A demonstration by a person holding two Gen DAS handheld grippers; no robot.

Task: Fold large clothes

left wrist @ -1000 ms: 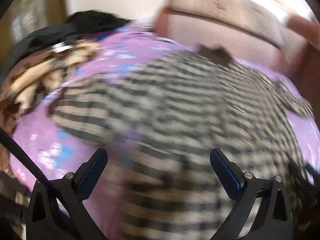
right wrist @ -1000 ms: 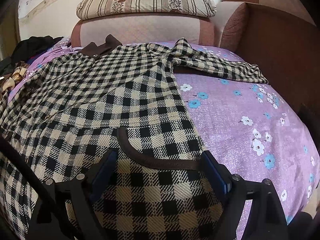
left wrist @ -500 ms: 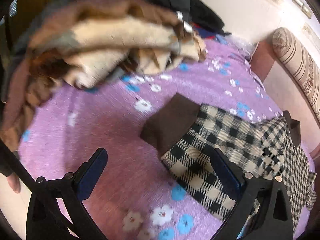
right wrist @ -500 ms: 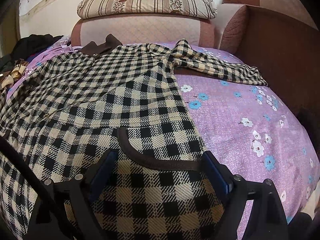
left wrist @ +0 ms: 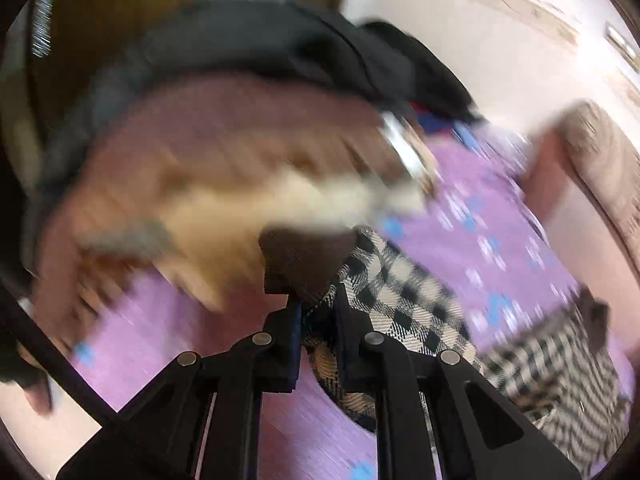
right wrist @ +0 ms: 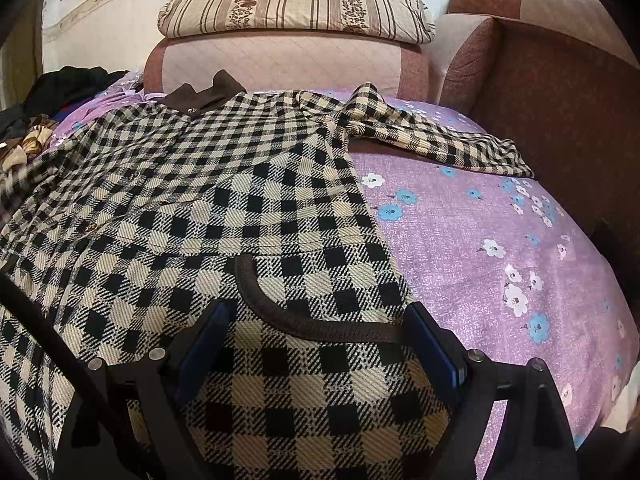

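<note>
A large black-and-cream checked coat with a brown collar lies spread on a purple flowered bed cover. My right gripper is open, low over the coat's lower part, straddling a brown-trimmed pocket edge. One sleeve stretches to the right. In the left wrist view, my left gripper is shut on the other sleeve's checked end, just behind its brown cuff. The view is motion-blurred.
A striped pillow lies on the padded headboard. A brown upholstered side stands on the right. A pile of brown, cream and black clothes sits at the bed's left edge, also in the right wrist view.
My left gripper swung from over the coat to the left sleeve, came down on the cuff end and closed on it. The right gripper stayed in place, open.
</note>
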